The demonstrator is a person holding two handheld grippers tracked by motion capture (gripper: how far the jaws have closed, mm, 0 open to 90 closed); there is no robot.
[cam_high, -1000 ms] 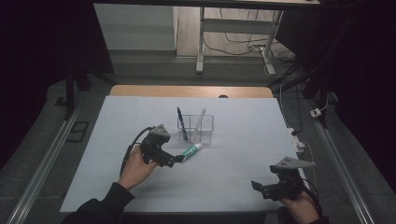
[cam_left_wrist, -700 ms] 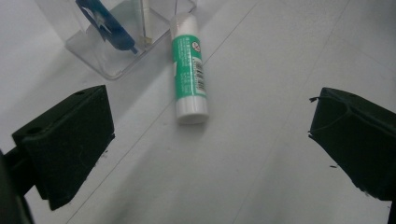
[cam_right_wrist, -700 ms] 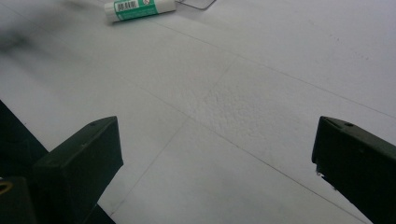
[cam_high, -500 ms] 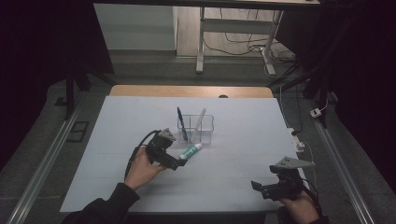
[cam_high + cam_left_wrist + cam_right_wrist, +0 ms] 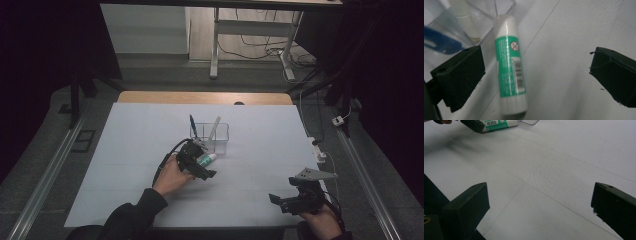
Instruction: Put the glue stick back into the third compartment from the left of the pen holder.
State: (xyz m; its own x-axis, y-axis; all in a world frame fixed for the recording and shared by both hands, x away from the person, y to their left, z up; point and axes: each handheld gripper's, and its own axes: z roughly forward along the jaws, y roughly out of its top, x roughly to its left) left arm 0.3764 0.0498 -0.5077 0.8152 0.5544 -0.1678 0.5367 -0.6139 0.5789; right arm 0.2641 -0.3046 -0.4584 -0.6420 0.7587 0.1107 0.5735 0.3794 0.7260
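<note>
The left claw (image 5: 209, 173) has crept in toward the middle of the worktop (image 5: 125, 150) over the last second and now straddles the glue stick (image 5: 510, 75), its jaws standing wide apart with nothing between them but that green-and-white tube. The glue stick lies flat on the worktop, its cap end touching or just beside the near wall of the clear plastic holder (image 5: 220, 131), which stands about mid-worktop with a blue pen (image 5: 193, 123) and a white stick (image 5: 214, 127) leaning upright in it. From the left gripper view the tube sits closer to one jaw than the other, so I'd judge the grasp is lined up but not centred; a small sideways shift before closing would help, else the tube may roll against the holder. The right claw (image 5: 274, 199) has not budged: it waits by the near right corner of the worktop, jaws apart and empty, well apart from the glue stick
</note>
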